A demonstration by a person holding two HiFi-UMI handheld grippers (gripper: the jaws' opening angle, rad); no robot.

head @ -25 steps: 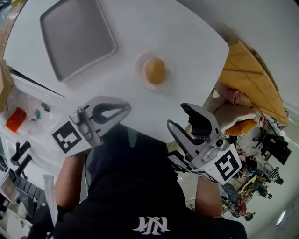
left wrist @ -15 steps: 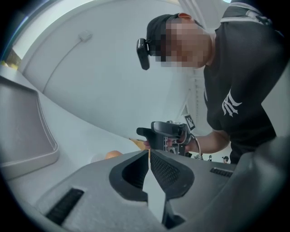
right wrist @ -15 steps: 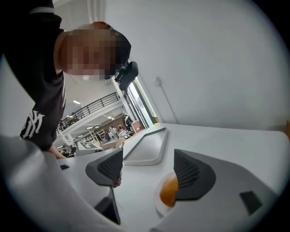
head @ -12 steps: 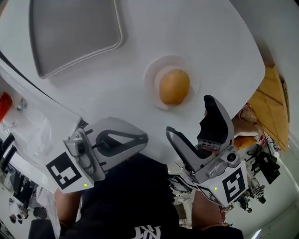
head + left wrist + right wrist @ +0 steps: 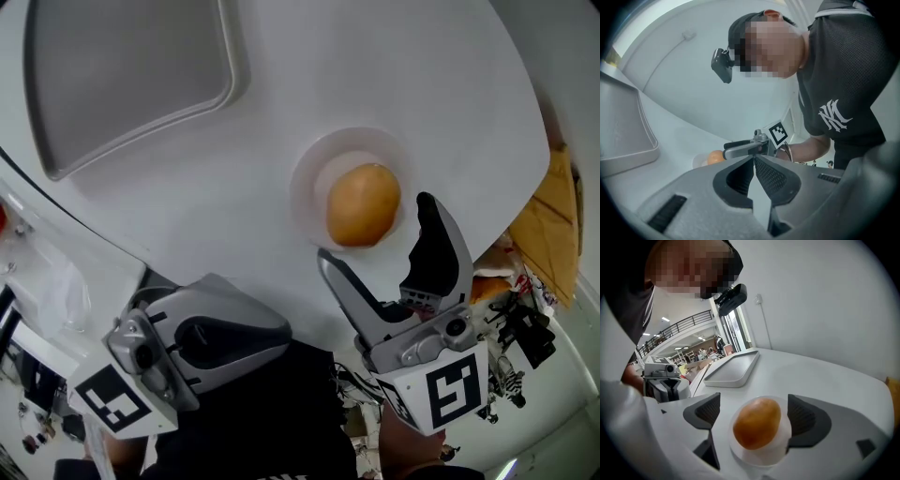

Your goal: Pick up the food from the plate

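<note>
A golden-brown bread roll (image 5: 363,204) lies on a small white plate (image 5: 307,180) near the round white table's front right edge. My right gripper (image 5: 375,232) hovers at the plate's near side. Its jaws are opening and stand wide on either side of the roll without touching it. In the right gripper view the roll (image 5: 757,423) sits on the plate (image 5: 761,454) between the two dark pads (image 5: 802,415). My left gripper (image 5: 281,330) is shut and empty at the table's front edge, left of the plate. Its closed jaws (image 5: 753,160) point toward the roll (image 5: 715,158).
A grey rectangular tray (image 5: 122,75) lies at the table's far left, also visible as the tray (image 5: 733,366) beyond the roll. The table edge (image 5: 525,187) curves close by on the right, with orange cloth (image 5: 553,225) and clutter below it.
The right gripper has moved forward to the plate and its jaws have spread wider. The left gripper has dropped lower in view and stays shut. The roll has not moved.
</note>
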